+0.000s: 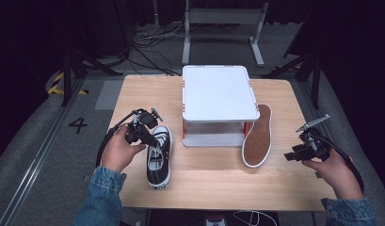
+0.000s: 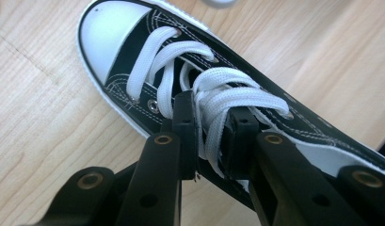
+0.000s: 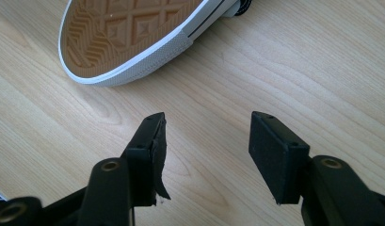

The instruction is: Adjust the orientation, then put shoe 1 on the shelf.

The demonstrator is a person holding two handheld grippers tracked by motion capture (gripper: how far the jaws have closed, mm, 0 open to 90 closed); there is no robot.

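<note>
A black canvas shoe (image 1: 159, 160) with a white toe cap (image 2: 110, 42) stands upright on the wooden table, left of centre. My left gripper (image 1: 153, 141) comes down on its top, and in the left gripper view the gripper (image 2: 211, 127) is shut on the bunched white laces (image 2: 237, 94), which sit pinched between the two pads. The matching second shoe (image 1: 257, 136) lies on its side against the white stand, brown sole (image 3: 129, 33) facing right. My right gripper (image 1: 290, 155) hovers to its right, open (image 3: 206, 141) over bare wood with nothing between the jaws.
A white two-level stand (image 1: 218, 92) occupies the table's middle back, its lower shelf open toward me. The wooden table (image 1: 213, 188) has bare surface along the front edge. Dark floor, cables and a metal frame lie beyond the far edge.
</note>
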